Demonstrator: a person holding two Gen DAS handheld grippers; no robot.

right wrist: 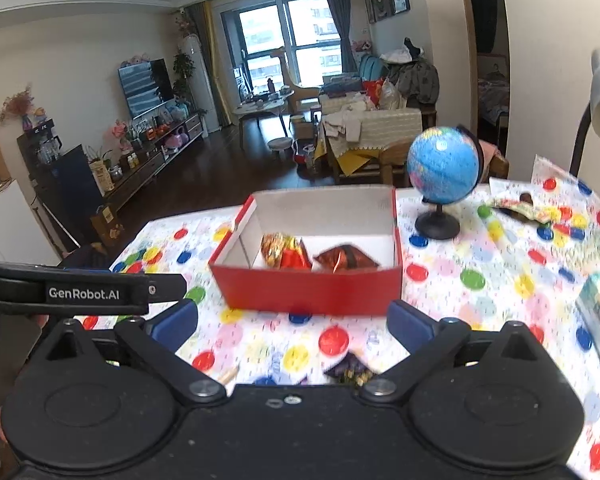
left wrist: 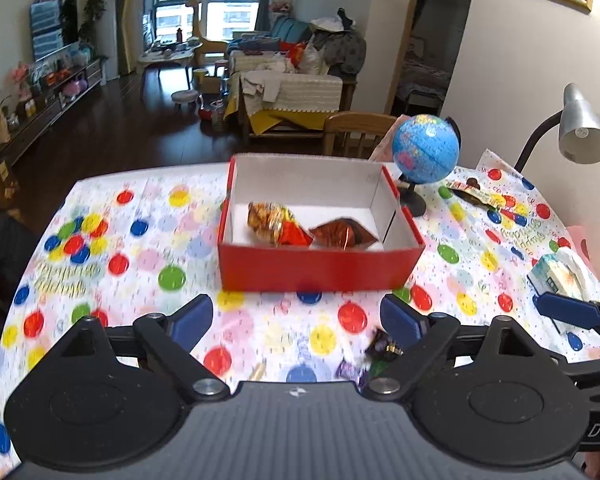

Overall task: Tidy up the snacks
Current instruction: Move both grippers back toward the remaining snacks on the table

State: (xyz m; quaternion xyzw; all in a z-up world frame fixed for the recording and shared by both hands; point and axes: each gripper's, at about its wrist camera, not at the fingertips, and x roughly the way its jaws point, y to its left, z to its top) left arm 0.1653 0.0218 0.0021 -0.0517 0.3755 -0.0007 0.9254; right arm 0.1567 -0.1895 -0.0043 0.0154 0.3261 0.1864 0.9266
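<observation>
So both my grippers are empty right now: the left gripper [left wrist: 296, 322] has its blue pads spread wide with nothing between them, and the right gripper [right wrist: 292, 326] is the same, jaws wide apart and holding nothing. Both hang low over the spotted tablecloth [left wrist: 140, 248], pointing toward the red box [left wrist: 320, 268] that sits center frame in both views. Right at the bottom middle of each view, tucked just ahead of the gripper body, there's a small dark purple candy wrapper [left wrist: 382, 346], showing in the right view too [right wrist: 350, 370], plus another purplish piece [left wrist: 352, 372] beside it, blurry, so I can't tell exactly what they are. My guess is those are the next pickups. They're thin and flat, so I'd come down steep, straddle one wrapper with the pads, and close on the crinkly edge rather than trying to scoop it off the cloth, or I'll just bunch the tablecloth up. Inside the box there's already an orange-and-red snack bag [left wrist: 276, 226] on the left and a dark reddish pouch [left wrist: 342, 234] next to it, so I'd drop the new one in the open white space toward the back. More snacks lie upper right past the globe [left wrist: 426, 148], a striped wrapper [left wrist: 476, 196], and a tissue pack [left wrist: 560, 276] sits at the right edge. The grippers are close together, so only one should go in at a time.
</observation>
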